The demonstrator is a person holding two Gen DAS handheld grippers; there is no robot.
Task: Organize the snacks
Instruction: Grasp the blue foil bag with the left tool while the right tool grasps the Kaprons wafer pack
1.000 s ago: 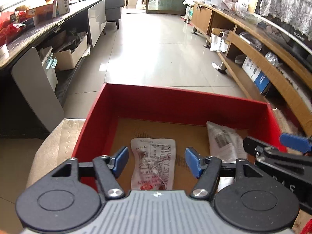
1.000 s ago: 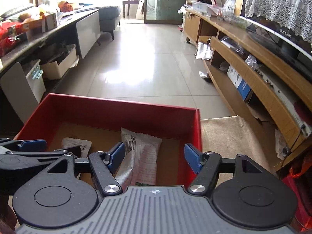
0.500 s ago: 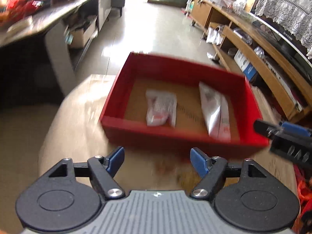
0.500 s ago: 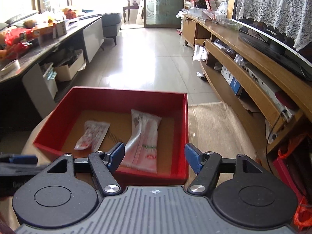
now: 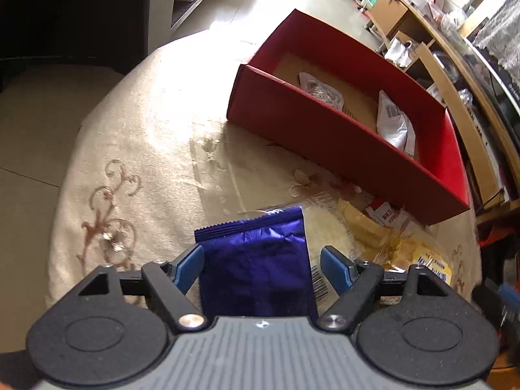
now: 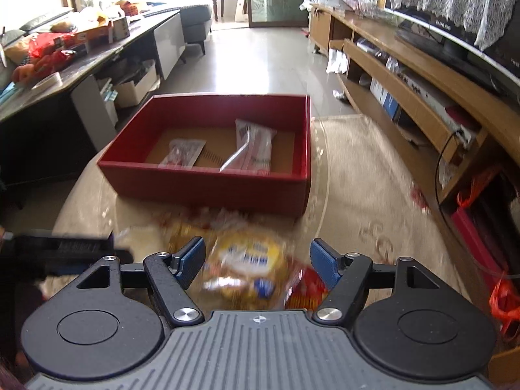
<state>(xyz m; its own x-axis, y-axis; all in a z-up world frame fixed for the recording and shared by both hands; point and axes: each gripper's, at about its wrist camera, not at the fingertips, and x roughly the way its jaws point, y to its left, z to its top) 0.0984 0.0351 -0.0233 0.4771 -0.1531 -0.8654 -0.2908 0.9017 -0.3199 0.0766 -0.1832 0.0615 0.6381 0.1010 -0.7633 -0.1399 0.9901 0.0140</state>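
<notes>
A red box (image 5: 341, 139) (image 6: 208, 185) stands on a cream tablecloth and holds two white snack packets (image 5: 321, 92) (image 6: 255, 149). My left gripper (image 5: 261, 266) is open, its fingers on either side of a purple snack packet (image 5: 256, 260) that lies on the cloth. My right gripper (image 6: 256, 261) is open over a blurred yellow snack bag (image 6: 247, 266). Yellow and clear packets (image 5: 383, 230) lie in front of the box. The left gripper shows as a dark bar at the left of the right wrist view (image 6: 65, 250).
The cream embroidered tablecloth (image 5: 136, 149) covers a round table with its edge at the left. A wooden TV shelf (image 6: 422, 91) runs along the right. A dark counter (image 6: 81, 65) with clutter stands at the left. Tiled floor lies beyond.
Both grippers have pulled back from over the red box toward the near side of the table. The left one now straddles the purple packet, the right one the yellow bag.
</notes>
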